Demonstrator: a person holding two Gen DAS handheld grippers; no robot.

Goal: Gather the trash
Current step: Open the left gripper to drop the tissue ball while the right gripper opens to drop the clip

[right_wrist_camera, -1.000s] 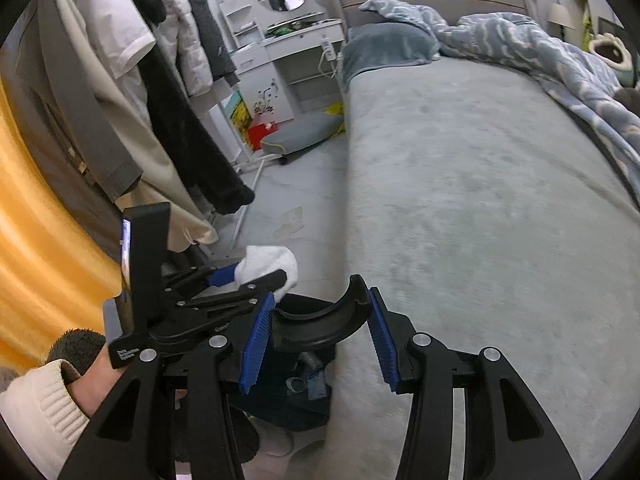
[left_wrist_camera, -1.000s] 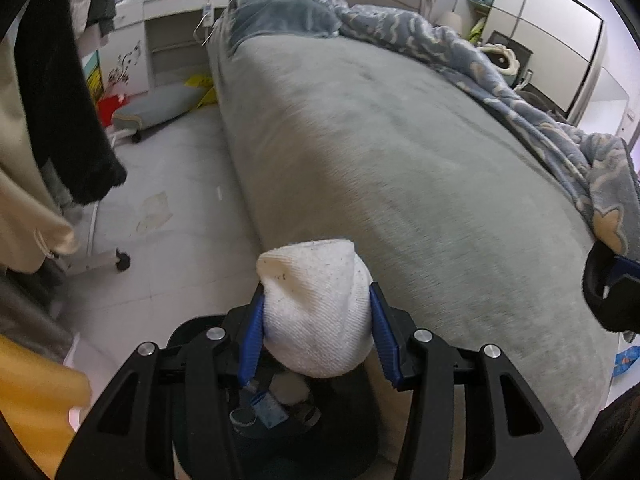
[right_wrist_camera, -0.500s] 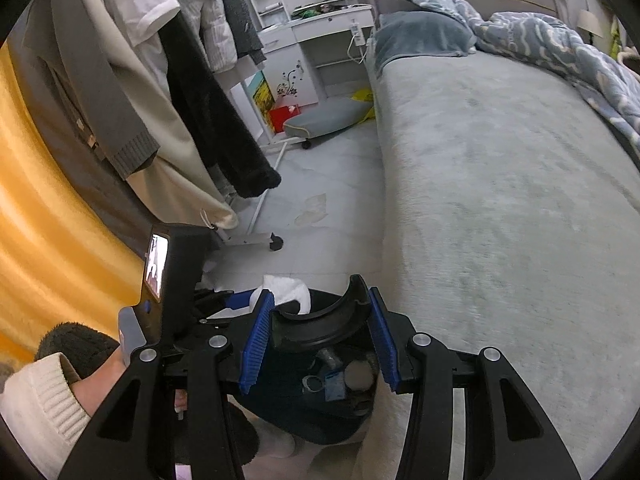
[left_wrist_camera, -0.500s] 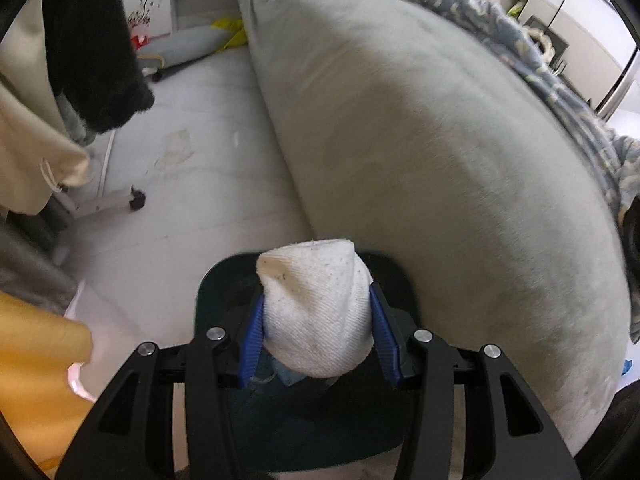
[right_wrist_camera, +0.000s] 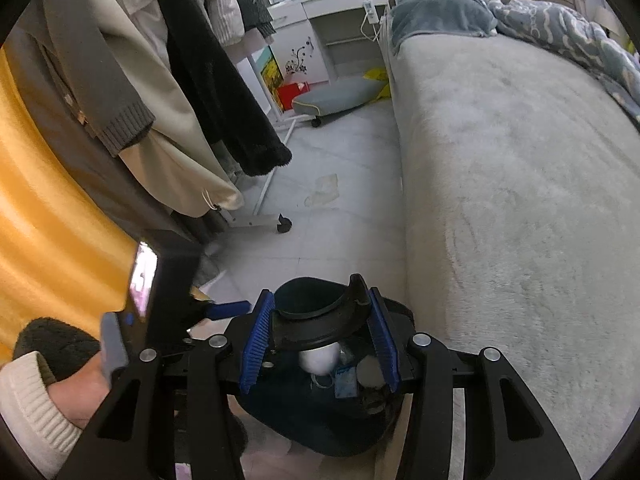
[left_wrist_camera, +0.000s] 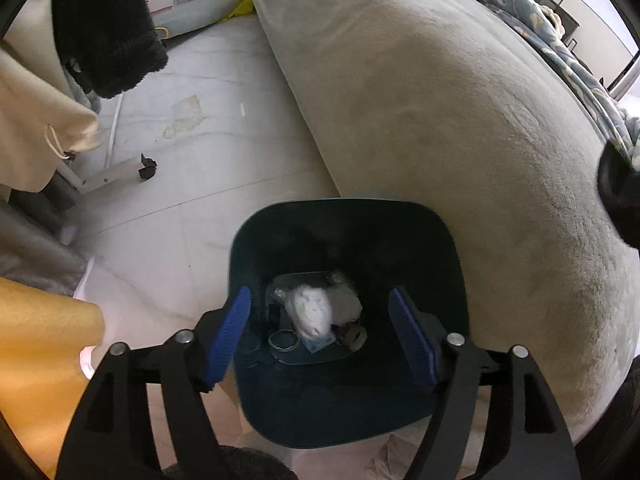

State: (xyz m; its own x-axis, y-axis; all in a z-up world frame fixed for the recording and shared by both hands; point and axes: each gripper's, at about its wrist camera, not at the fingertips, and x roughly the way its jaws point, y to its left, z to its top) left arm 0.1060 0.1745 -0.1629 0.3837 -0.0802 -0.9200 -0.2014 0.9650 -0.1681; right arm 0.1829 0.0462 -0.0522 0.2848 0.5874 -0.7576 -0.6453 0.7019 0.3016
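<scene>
Directly below the left gripper point(left_wrist_camera: 324, 336) stands a dark trash bin point(left_wrist_camera: 452, 248), seen from above in the left wrist view. Its jaws have just been opening and now stand wide apart over the bin's mouth, with nothing between the blue pads point(left_wrist_camera: 230, 332). The white wad of cloth point(left_wrist_camera: 310, 310) lies released on the bin's bottom, among a round cap point(left_wrist_camera: 283, 339), a small blue packet point(left_wrist_camera: 318, 342) and other scraps too dim to name. Only this view shows the whole floor of the bin and its rounded square rim.

Seen from the right wrist camera, the right gripper point(right_wrist_camera: 320, 336) is clenched on a black ring-shaped lid piece point(right_wrist_camera: 316, 320), its blue pads pressed against both sides. This piece hangs over the bin point(right_wrist_camera: 280, 408), and the white wad point(right_wrist_camera: 319, 360) shows only in part beneath it. This view alone shows the left gripper from outside point(right_wrist_camera: 224, 310), to the left of the right one, held by a hand point(right_wrist_camera: 80, 396) in a cream knitted cuff, with a phone screen point(right_wrist_camera: 142, 280) mounted on it.

The bin stands on pale floor tiles point(left_wrist_camera: 208, 168), touching the edge of a grey bed point(left_wrist_camera: 460, 100) on the right of both grippers. Ahead and to the left, coats hang from a wheeled rack point(right_wrist_camera: 256, 222).
</scene>
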